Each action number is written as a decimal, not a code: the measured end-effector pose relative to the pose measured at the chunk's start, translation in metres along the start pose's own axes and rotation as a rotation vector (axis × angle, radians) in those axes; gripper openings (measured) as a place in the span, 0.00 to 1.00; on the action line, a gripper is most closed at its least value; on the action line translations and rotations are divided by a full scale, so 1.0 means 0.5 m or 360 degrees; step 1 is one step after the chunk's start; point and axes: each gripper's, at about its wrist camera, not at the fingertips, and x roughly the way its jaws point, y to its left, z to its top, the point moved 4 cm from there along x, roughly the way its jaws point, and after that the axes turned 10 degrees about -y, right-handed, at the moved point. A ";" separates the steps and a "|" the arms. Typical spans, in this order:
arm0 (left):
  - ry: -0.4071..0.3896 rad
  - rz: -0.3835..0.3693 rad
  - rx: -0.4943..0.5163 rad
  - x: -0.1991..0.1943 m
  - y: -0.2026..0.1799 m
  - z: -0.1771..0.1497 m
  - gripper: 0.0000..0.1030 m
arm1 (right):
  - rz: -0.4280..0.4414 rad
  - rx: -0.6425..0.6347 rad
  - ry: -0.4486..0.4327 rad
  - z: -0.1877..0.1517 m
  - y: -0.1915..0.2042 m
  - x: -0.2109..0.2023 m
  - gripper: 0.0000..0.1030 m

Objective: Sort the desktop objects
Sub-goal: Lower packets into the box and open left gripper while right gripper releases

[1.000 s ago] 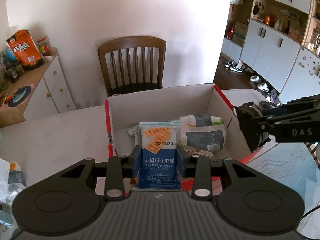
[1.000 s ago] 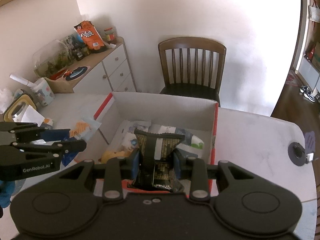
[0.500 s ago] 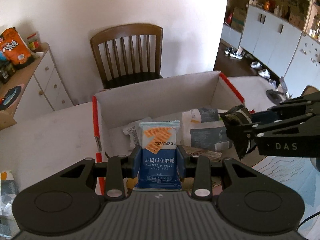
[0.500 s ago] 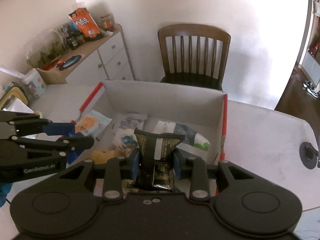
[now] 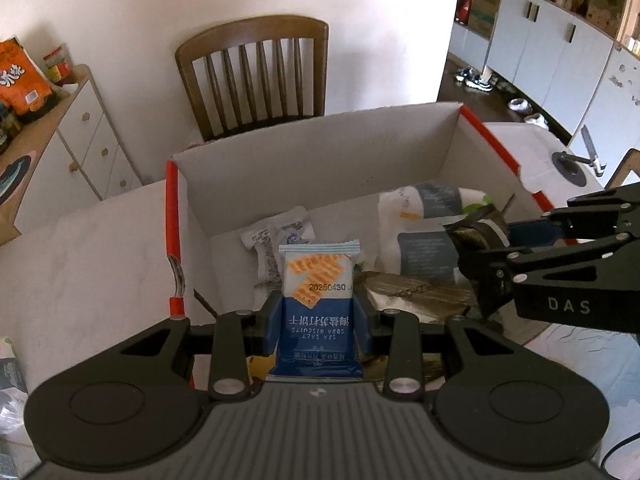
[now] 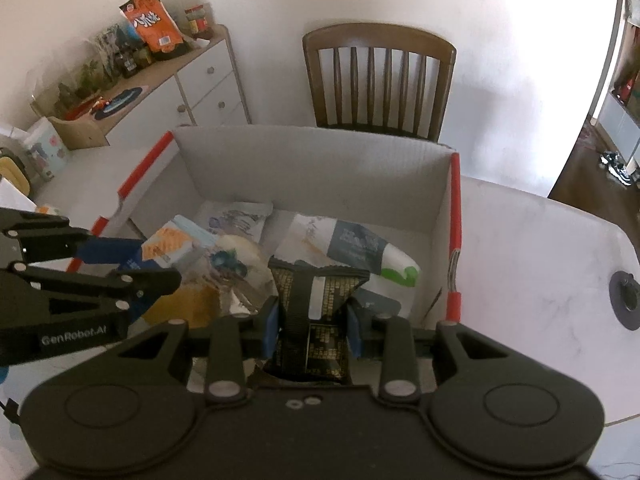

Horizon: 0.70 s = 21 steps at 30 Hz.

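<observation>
A: White desk (image 6: 532,240), pale wall behind, and a white cardboard box (image 5: 312,148) with red edges sits on the desk. What is each gripper carrying?

B: The left gripper (image 5: 319,320) has its blue fingers (image 5: 272,320) pressed on both sides of a blue-and-white soda biscuit packet (image 5: 318,296), held upright above the near left part of the box. The right gripper (image 6: 312,324) is clamped the same way on a dark packet with gold print (image 6: 316,304), above the near right part of the box.

A: And inside the box?

B: Several snack packets lie on its floor: a large white pouch with a grey label and green corner (image 6: 352,248) toward the right wall, a small white wrapper (image 5: 280,236) near the back, a yellow-brown one (image 6: 192,304) toward the left.

A: Around it?

B: A brown wooden chair (image 6: 380,80) stands just behind the box against the wall. To the left, a white drawer cabinet (image 6: 200,88) carries an orange snack bag (image 6: 152,24) and jars. A round dark fitting (image 6: 626,292) sits in the desk well right of the box.
</observation>
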 end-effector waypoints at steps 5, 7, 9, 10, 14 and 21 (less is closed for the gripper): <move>0.0022 0.0002 -0.0013 0.013 0.006 -0.008 0.34 | -0.0006 -0.0010 0.0029 -0.012 0.001 0.020 0.33; 0.0029 -0.0003 -0.0015 0.017 0.006 -0.012 0.34 | -0.0009 -0.0021 0.0034 -0.016 0.003 0.024 0.33; 0.0036 -0.0005 -0.0016 0.021 0.006 -0.014 0.34 | -0.0009 -0.0024 0.0032 -0.017 0.003 0.026 0.33; 0.0042 -0.0008 -0.0015 0.023 0.006 -0.016 0.34 | -0.0008 -0.0023 0.0032 -0.017 0.003 0.027 0.33; 0.0060 -0.0007 -0.0018 0.030 0.007 -0.022 0.34 | -0.0003 -0.0031 0.0039 -0.018 0.000 0.030 0.34; 0.0088 -0.0004 -0.0028 0.039 0.010 -0.028 0.35 | -0.0005 -0.0018 0.0055 -0.022 -0.002 0.039 0.36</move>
